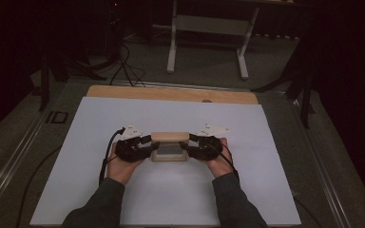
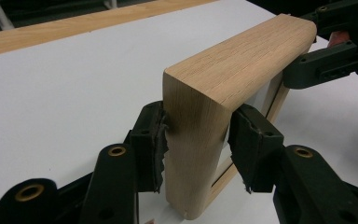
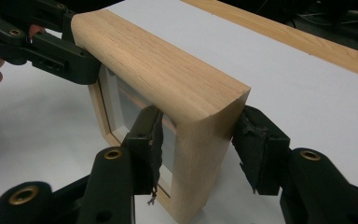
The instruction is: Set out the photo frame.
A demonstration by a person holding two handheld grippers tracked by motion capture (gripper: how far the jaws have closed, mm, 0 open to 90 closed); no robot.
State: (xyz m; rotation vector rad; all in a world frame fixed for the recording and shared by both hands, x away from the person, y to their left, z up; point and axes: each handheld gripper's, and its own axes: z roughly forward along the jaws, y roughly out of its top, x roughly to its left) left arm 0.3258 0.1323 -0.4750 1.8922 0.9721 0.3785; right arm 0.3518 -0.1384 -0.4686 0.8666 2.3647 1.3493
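A light wooden picture frame point(image 1: 170, 137) with a glass front stands upright on its long edge at the middle of the white sheet. My left gripper point(image 1: 151, 145) grips its left end and my right gripper point(image 1: 189, 145) its right end. In the left gripper view the jaws point(image 2: 196, 140) straddle the frame's end rail point(image 2: 242, 60), with both pads against the wood. In the right gripper view my right gripper point(image 3: 200, 144) clamps the other end rail point(image 3: 158, 60) front to back. Each gripper view shows the other gripper at the frame's far end.
The white sheet point(image 1: 123, 190) covers a wooden board whose bare strip point(image 1: 171, 93) shows along the far edge. Black cables point(image 1: 105, 161) trail from the left gripper. A white table stand point(image 1: 208, 28) is on the floor beyond the board.
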